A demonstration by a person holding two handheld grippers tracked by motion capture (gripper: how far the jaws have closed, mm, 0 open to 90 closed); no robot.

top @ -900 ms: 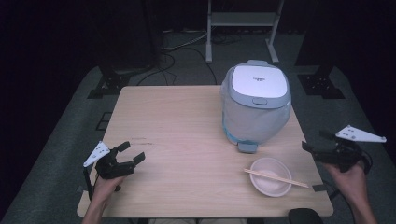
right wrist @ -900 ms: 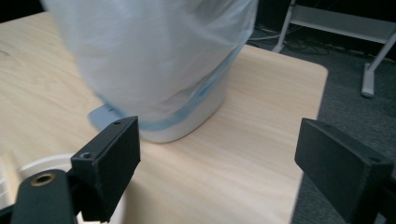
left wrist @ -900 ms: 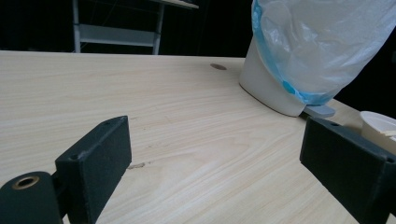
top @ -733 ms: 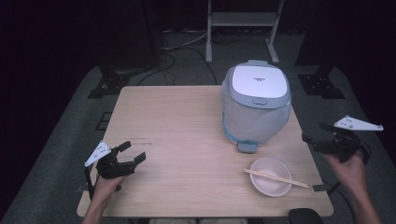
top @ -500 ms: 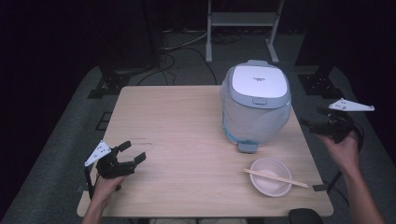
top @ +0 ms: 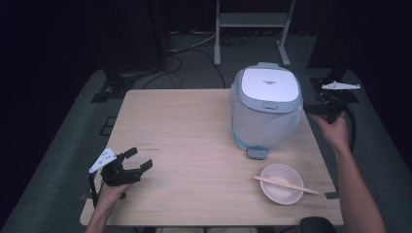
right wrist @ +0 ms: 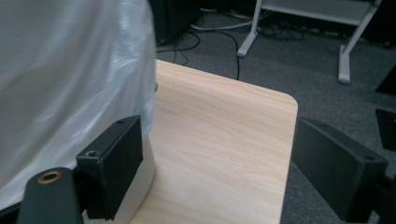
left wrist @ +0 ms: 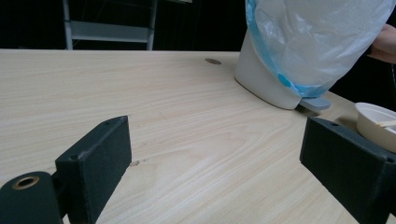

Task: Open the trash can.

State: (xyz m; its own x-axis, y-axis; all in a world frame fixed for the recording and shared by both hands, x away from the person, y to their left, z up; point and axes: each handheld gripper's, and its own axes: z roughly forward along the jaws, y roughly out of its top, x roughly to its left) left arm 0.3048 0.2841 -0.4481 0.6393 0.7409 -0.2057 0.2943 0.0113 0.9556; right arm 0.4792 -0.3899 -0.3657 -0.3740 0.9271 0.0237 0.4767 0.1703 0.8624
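A white rice cooker (top: 266, 109) with a grey-blue lid stands on the right half of the wooden table (top: 184, 121), wrapped in a clear plastic bag with a blue hem. In the left gripper view the rice cooker (left wrist: 299, 46) rises at the far right. My left gripper (top: 140, 158) rests open near the table's front left corner, and its jaws (left wrist: 217, 140) have nothing between them. My right gripper (top: 309, 108) hovers just off the cooker's right side, open, its jaws (right wrist: 219, 144) empty, with the bagged cooker wall (right wrist: 70, 84) close on one side.
A pale bowl (top: 282, 190) with chopsticks (top: 286, 185) laid across it sits at the front right, also seen as the bowl (left wrist: 376, 122) past my left jaw. A metal stand (top: 252, 19) and cables (top: 189, 46) lie on the floor behind the table.
My right gripper has moved from the table's right edge near the bowl up and away to beside the cooker. The left gripper has stayed put.
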